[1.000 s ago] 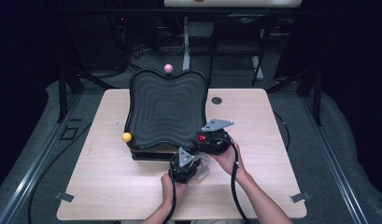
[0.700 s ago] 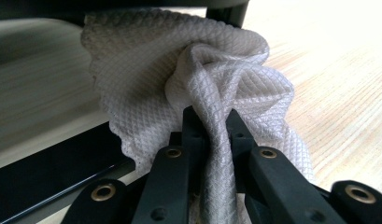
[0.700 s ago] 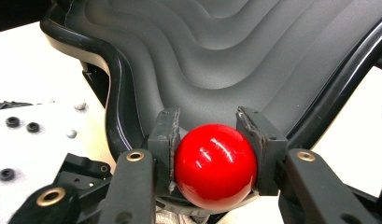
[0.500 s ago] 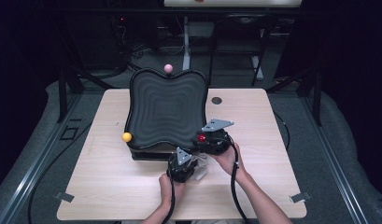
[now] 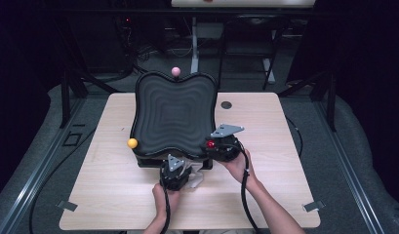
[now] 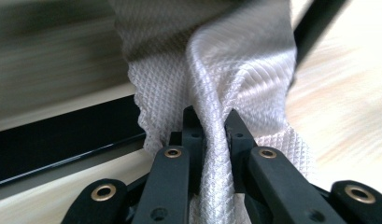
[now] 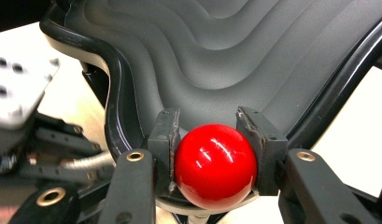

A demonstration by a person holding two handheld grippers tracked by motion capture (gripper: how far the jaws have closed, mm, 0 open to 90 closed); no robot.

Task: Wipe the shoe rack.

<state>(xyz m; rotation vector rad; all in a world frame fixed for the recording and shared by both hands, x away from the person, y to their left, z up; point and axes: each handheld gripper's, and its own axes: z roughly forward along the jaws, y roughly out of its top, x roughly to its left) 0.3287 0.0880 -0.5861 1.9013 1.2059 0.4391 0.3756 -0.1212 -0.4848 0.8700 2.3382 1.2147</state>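
**Cloth pinched, red ball clamped at the tray's near edge**

The left gripper (image 5: 176, 171) sits at the near edge of the table (image 5: 99, 195), just in front of the dark wavy tray (image 5: 173, 114). Its jaws are pressed together on a white cloth (image 6: 235, 74), which bunches into a fold between the pads and spreads out above them. In the high view a bit of the cloth (image 5: 197, 179) shows beside this gripper, on the tabletop below the tray's front rim.

The right gripper (image 5: 217, 146) is at the tray's near right corner. Its jaws are clamped on a red ball (image 7: 215, 164), one pad on each side, with the tray's ribbed surface rising just behind.

A yellow ball (image 5: 132, 143) sits at the tray's left corner and a pink ball (image 5: 176, 71) at its far edge.
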